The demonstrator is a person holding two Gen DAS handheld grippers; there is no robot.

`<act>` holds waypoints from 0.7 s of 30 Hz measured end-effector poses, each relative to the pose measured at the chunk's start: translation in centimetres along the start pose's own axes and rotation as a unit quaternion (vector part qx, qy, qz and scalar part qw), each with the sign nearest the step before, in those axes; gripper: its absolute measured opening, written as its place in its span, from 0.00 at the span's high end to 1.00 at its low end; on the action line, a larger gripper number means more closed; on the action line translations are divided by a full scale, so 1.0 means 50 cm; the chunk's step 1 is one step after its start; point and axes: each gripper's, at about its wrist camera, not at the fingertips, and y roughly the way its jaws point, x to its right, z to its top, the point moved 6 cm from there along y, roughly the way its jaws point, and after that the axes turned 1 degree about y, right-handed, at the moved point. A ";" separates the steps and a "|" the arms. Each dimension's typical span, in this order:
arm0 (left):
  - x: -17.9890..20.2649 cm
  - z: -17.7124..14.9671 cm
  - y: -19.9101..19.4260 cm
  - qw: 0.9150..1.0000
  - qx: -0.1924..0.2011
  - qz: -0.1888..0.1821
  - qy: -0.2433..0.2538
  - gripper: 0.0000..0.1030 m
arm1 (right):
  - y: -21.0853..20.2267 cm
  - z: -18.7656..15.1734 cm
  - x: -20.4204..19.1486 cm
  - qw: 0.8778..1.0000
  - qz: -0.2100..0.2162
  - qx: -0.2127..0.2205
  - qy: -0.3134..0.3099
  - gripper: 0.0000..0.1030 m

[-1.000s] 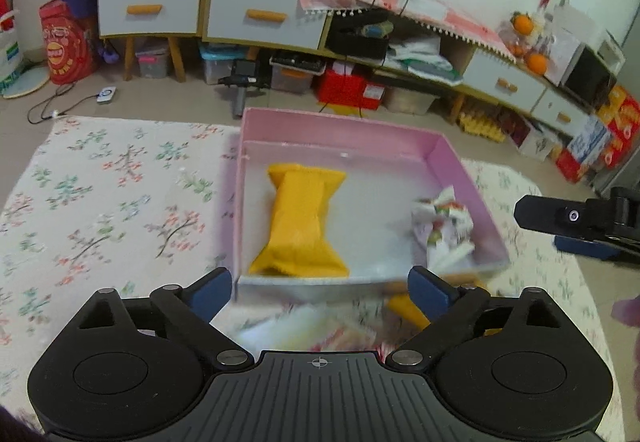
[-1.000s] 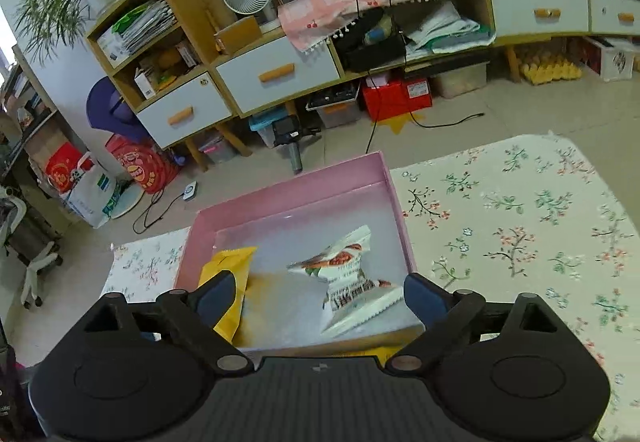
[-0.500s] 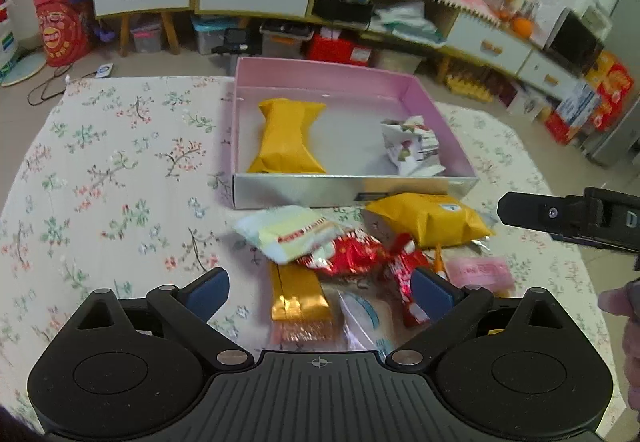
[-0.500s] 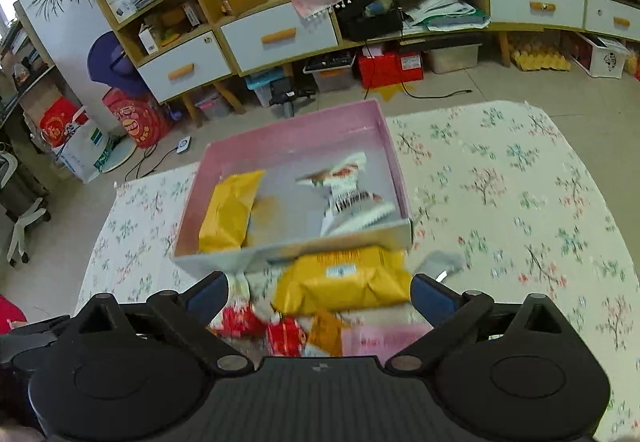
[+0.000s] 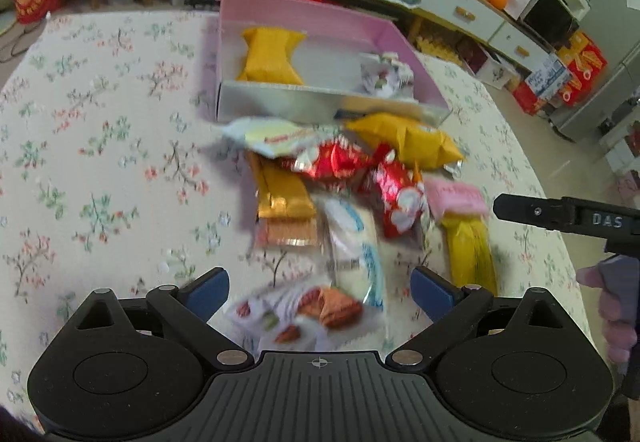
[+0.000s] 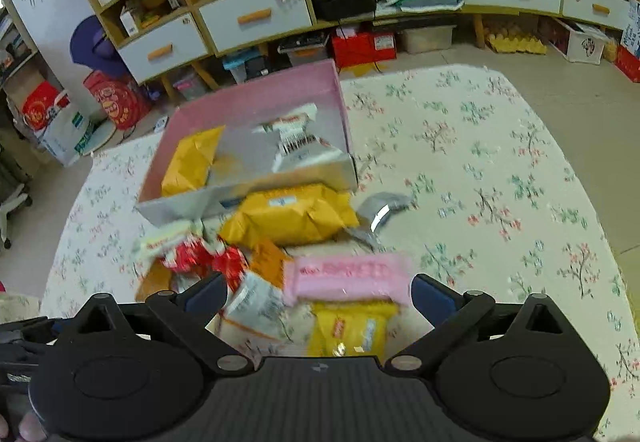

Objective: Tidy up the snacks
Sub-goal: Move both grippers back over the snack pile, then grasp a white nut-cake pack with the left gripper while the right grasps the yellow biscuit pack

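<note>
Cluttered wooden cabinets [image 6: 256, 18], beige floor [image 6: 460, 56]

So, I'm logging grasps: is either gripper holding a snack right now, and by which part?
Nothing is held. The left gripper and right gripper both stand open above the loose snack pile, with no packet pinched between their fingers.

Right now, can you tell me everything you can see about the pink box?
The pink box is a shallow, open tray with no lid in sight, like cardboard, pink on its walls and silvery on the inside floor and the near outside wall. It sits flat on the flowery tablecloth. Inside lie a yellow packet at one end and a crumpled white packet at the other. A big yellow bag rests against its near wall. No claw touches it.
</note>
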 end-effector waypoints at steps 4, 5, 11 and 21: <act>-0.010 -0.018 0.002 1.000 -0.010 0.001 -0.008 0.05 | 0.016 -0.026 0.017 1.000 -0.012 -0.022 -0.001 0.28; -0.012 -0.021 0.003 1.000 -0.012 0.002 -0.009 0.05 | 0.020 -0.033 0.020 1.000 -0.011 -0.028 0.000 0.28; -0.015 -0.036 0.008 1.000 -0.017 0.009 -0.015 0.05 | 0.041 -0.064 0.020 0.998 -0.019 -0.052 -0.011 0.28; 0.001 -0.056 0.030 0.999 -0.001 0.021 -0.027 0.09 | 0.056 -0.082 -0.009 0.997 -0.016 -0.065 -0.038 0.28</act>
